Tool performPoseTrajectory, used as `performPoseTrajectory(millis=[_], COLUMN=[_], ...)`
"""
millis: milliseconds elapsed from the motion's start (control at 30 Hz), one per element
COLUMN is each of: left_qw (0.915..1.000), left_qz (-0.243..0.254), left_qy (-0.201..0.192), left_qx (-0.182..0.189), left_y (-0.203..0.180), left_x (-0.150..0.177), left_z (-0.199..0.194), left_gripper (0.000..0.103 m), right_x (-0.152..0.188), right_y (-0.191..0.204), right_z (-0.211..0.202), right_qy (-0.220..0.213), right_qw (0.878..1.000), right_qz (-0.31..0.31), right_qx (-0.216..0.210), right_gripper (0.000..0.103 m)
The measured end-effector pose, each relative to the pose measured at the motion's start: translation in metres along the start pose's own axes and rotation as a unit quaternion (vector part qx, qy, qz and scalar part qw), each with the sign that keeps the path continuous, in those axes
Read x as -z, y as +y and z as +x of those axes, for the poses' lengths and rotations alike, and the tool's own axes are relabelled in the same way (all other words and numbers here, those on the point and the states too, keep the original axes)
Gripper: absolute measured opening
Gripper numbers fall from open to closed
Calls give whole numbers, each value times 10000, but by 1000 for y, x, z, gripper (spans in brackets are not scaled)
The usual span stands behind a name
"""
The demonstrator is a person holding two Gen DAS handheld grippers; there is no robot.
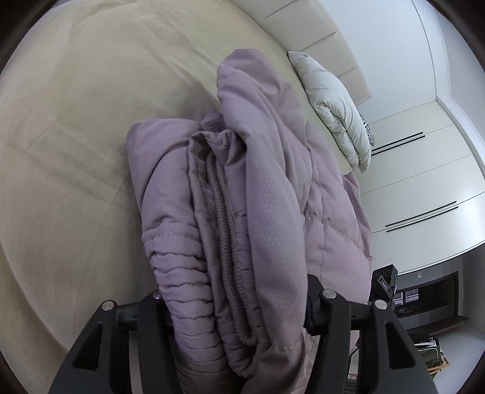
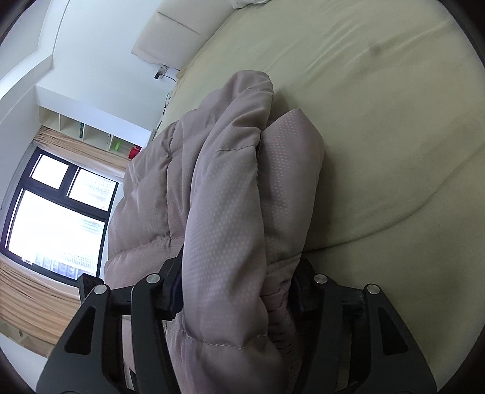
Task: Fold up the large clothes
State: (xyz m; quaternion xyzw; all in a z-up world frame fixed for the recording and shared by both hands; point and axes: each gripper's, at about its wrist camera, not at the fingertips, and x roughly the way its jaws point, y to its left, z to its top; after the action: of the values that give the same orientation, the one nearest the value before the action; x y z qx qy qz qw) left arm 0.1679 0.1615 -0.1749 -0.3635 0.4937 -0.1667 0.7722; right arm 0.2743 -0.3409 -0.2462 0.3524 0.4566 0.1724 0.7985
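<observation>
A mauve quilted jacket (image 1: 266, 188) is bunched up over a cream bed sheet (image 1: 75, 145). My left gripper (image 1: 233, 306) is shut on a thick wad of it, with ribbed cuff and a braided drawstring (image 1: 224, 230) between the fingers. The same jacket (image 2: 230, 212) fills the right wrist view, where my right gripper (image 2: 236, 291) is shut on another thick fold of it. The jacket hangs between the two grippers, held just above the bed. The fingertips are hidden by fabric in both views.
A folded pale puffer garment (image 1: 336, 106) lies on the bed near the padded headboard (image 1: 306, 27). White wardrobe doors (image 1: 424, 181) stand to the right. A window with curtains (image 2: 51, 218) and wall shelves (image 2: 91, 133) are beyond the bed's left edge.
</observation>
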Motion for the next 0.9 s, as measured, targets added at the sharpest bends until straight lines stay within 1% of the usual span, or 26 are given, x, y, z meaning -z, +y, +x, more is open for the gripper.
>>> performPoseTrajectory(millis=[100, 200, 300, 333, 400, 467, 567, 633, 667, 733, 800, 833, 900], left_qw=[9998, 9991, 9978, 9968, 9936, 9892, 9776, 9657, 9609, 9542, 9515, 9512, 9513], left_qz=[23, 107, 132, 184, 345, 468, 776, 1101, 1259, 1579, 1815, 1883, 1928], left_qy=[-138, -328, -537, -620, -795, -962, -1380, -1644, -1739, -1835, -1720, -1673, -1614], left_qx=[-118, -242, -366, -464, -727, -1004, -1387, -1680, -1750, -1760, -1791, -1783, -1782], left_y=[-4, -10, -8, -10, -14, -21, -45, -68, -79, -100, -115, -120, -127], left_x=[7, 15, 27, 29, 35, 39, 43, 45, 46, 45, 43, 41, 36], left_z=[-12, -31, -55, -63, -78, -92, -111, -115, -114, -106, -87, -77, -55], left_gripper=[59, 59, 59, 59, 59, 59, 59, 60, 65, 70, 70, 70, 70], right_x=[5, 10, 4, 1, 1, -1, 0, 3, 6, 9, 19, 21, 25], right_y=[3, 22, 42, 48, 61, 93, 149, 178, 189, 207, 219, 222, 222], right_z=[-15, -46, -81, -94, -119, -122, -97, -72, -62, -31, -9, 2, 27], right_qy=[-163, -536, -1010, -1159, -1342, -1402, -1260, -1043, -948, -783, -599, -541, -426], right_qw=[9996, 9952, 9862, 9834, 9804, 9769, 9710, 9680, 9650, 9589, 9576, 9538, 9420], right_qz=[109, -128, -237, -293, -562, -1013, -1722, -2063, -2213, -2456, -2527, -2606, -2819], right_qx=[215, 803, 1291, 1366, 1325, 1258, 1079, 980, 1041, 1186, 1245, 1394, 1771], right_gripper=[57, 57, 57, 57, 57, 57, 57, 57, 57, 57, 57, 57, 57])
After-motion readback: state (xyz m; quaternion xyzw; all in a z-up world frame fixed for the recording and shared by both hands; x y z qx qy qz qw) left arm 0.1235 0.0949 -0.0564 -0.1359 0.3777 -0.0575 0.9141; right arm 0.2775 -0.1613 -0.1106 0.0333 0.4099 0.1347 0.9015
